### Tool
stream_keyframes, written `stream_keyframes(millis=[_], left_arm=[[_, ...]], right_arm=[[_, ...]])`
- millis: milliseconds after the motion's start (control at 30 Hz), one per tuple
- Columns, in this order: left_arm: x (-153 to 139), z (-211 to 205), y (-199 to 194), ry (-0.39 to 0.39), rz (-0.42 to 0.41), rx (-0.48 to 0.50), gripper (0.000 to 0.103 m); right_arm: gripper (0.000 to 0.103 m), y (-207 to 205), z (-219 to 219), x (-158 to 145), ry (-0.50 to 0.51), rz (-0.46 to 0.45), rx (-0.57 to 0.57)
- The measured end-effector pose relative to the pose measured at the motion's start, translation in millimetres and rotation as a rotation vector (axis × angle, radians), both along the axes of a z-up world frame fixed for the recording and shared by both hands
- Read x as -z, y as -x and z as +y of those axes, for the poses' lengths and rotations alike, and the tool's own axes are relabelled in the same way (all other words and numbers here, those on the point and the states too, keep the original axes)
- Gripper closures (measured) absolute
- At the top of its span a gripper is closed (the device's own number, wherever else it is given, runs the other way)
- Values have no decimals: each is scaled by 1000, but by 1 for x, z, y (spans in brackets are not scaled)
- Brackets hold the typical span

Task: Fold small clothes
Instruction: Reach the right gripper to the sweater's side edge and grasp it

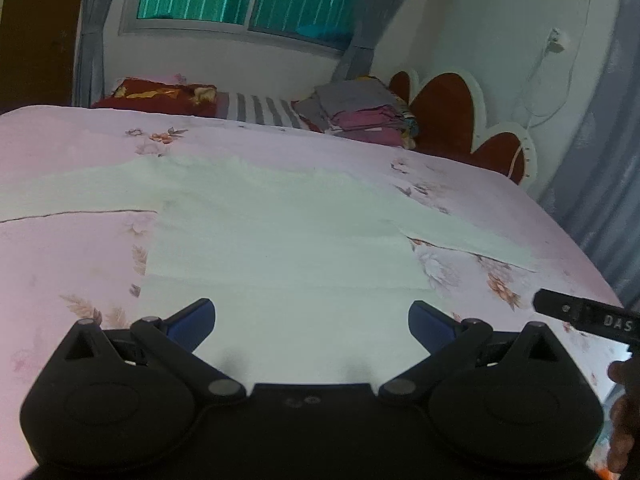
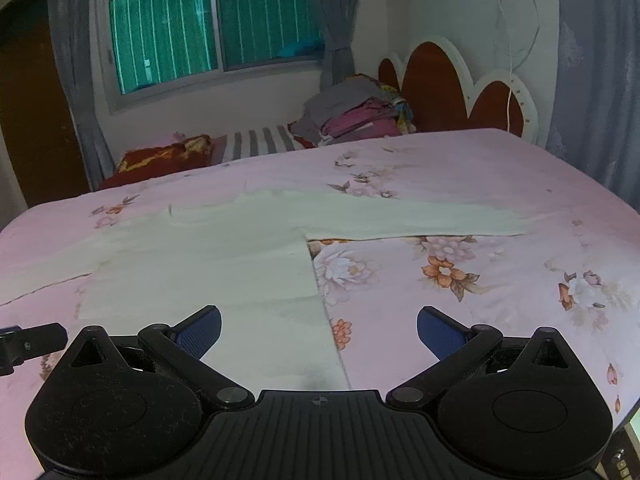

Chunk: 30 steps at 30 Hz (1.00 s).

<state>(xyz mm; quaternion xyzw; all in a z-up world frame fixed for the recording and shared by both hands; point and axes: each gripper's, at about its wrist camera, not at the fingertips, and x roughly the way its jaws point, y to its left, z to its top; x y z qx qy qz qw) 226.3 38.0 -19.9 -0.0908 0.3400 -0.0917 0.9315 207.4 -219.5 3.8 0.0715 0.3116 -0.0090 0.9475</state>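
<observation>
A pale white long-sleeved garment (image 1: 276, 240) lies spread flat on the pink floral bedsheet (image 1: 60, 248), its sleeves stretched out left and right. My left gripper (image 1: 312, 320) hovers open above the garment's near hem, nothing between its blue pads. In the right wrist view the same garment (image 2: 208, 256) fills the left half, one sleeve (image 2: 420, 216) reaching to the right. My right gripper (image 2: 319, 330) is open above the garment's near right edge and the sheet. The right gripper's black body (image 1: 588, 316) shows at the far right of the left wrist view.
A stack of folded clothes (image 1: 360, 112) sits at the bed's far side by the red-and-white headboard (image 1: 452, 108). A red patterned pillow (image 1: 160, 94) and striped cloth (image 1: 260, 108) lie beyond. The bed edge drops off on the right; a person's hand (image 1: 624, 420) is at the lower right.
</observation>
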Motion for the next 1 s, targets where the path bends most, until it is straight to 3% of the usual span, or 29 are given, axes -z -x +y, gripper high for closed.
stream_keyframes(millis=[267,567,600,633,867,933,1000], left_arm=[[2,-29,-52,-16,-13,-21,2],[17,-82,-118,-57,8,-29,14],[21,-87,-123,-58,22,-29,15],[26,-92,-129,-62,37,-32,15],[42,-117,-157,-121,83,-46,15],[45,-121,-164,-131,94,-55,15],[44,-125,-169,-135,98,-66,14]], right_arm=[[0,-56,-42,12,-16,0,11],[1,-132,-125,29,-61,-10,67],[18,-139,-138,32,-77,-15,82],[44,-147,-153,36,-96,-10,103],[46,-193,-252,72,-198,19,267],[58,-205,-284,89,-267,56,320],[58,-211,-307,104,-322,89,367]])
